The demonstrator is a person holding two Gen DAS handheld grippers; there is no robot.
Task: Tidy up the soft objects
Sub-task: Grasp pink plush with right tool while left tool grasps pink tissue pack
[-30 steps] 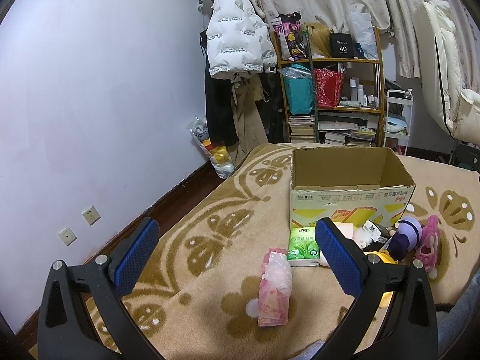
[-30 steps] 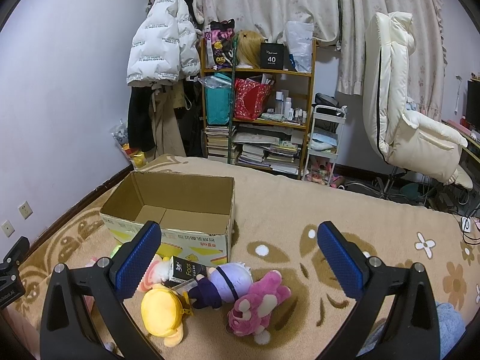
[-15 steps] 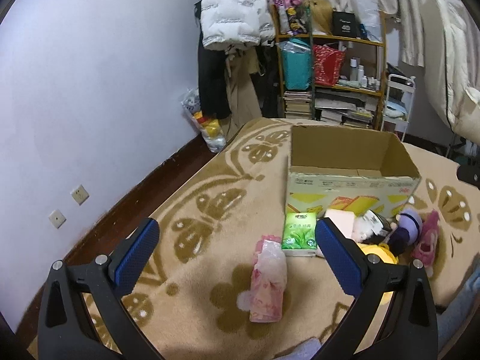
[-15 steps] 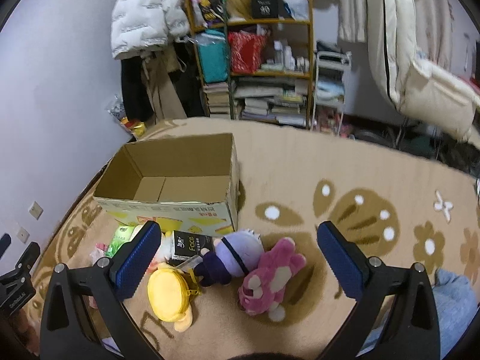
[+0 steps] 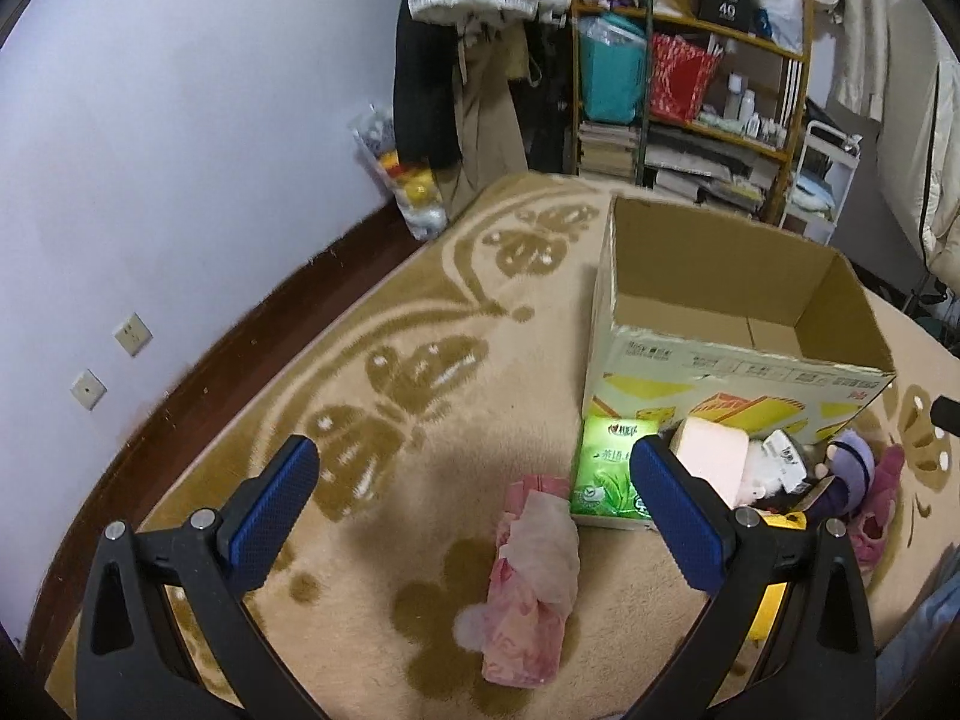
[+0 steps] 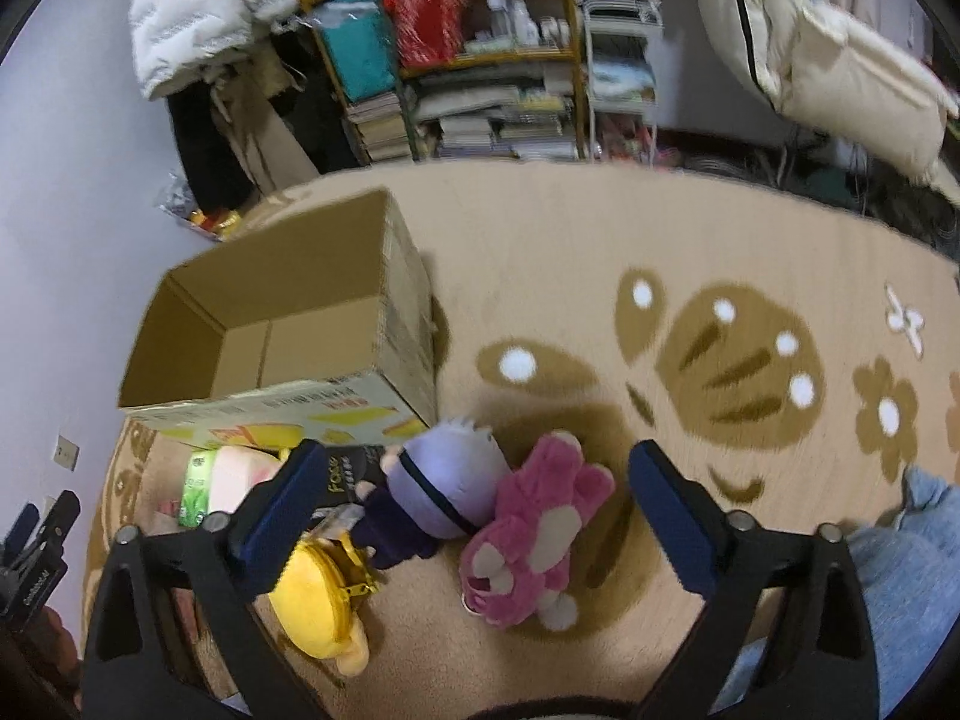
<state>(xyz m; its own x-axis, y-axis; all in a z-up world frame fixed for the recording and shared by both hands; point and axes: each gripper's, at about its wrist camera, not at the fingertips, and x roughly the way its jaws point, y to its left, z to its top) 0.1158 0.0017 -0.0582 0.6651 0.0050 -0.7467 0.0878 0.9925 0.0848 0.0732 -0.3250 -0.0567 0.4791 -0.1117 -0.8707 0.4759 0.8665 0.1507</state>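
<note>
An open cardboard box (image 5: 690, 360) (image 6: 384, 324) stands on a beige patterned blanket. In front of it lie soft things. The left wrist view shows a pink tissue pack (image 5: 531, 588), a green tissue pack (image 5: 606, 474) and a pale pink plush (image 5: 714, 462). The right wrist view shows a purple-haired doll (image 6: 438, 486), a pink plush bear (image 6: 534, 534) and a yellow plush (image 6: 318, 600). My left gripper (image 5: 474, 516) is open and empty above the pink tissue pack. My right gripper (image 6: 474, 516) is open and empty above the doll and bear.
A cluttered wooden shelf (image 5: 690, 90) and hanging coats (image 5: 474, 30) stand beyond the blanket. A cream recliner (image 6: 810, 42) is at the far right. Dark floor (image 5: 198, 384) runs along the wall at left. A blue-jeaned knee (image 6: 906, 570) is at lower right.
Both grippers have tilted down and moved closer to the objects. The box and toys now appear larger and lower in both views. Both grippers stay open.
</note>
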